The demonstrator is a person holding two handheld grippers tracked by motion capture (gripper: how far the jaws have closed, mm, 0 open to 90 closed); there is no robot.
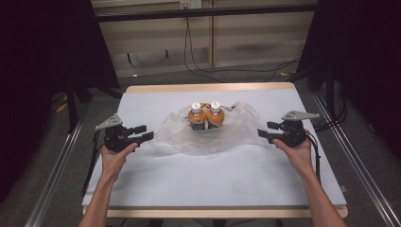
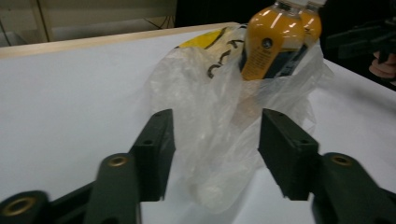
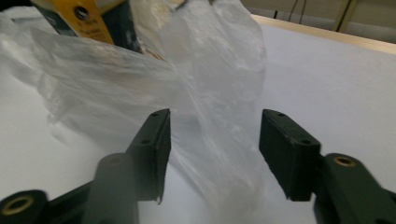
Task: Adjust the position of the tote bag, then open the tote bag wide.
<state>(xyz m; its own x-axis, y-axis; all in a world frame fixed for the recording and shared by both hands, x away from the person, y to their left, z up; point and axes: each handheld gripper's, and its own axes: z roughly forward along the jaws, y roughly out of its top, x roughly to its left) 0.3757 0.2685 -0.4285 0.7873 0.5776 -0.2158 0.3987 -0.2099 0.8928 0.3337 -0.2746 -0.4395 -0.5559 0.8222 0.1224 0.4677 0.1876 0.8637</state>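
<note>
**Plastic bag with two juice bottles, both claws at its edges**

Plastic bag is lying crumpled in the middle of the white surface, and two orange juice bottles are standing upright inside it, touching each other. We are holding the left claw just beside the bag's left edge and the right claw just beside its right edge, each pointing inward toward the bottles.

In the left gripper view the jaws are standing apart with a fold of the film lying between them, and the pads are not pressing on it. In the right gripper view we are seeing the same: jaws apart, a loose ridge of film between them, no grip.

We are judging the step in hand to be working the bag around the bottles. The next move is calling for each claw to close on its fold, then to draw the film evenly so neither bottle tips.

Our forearms are reaching in from the near edge, wrists level, hands cupped under the grippers.
</note>
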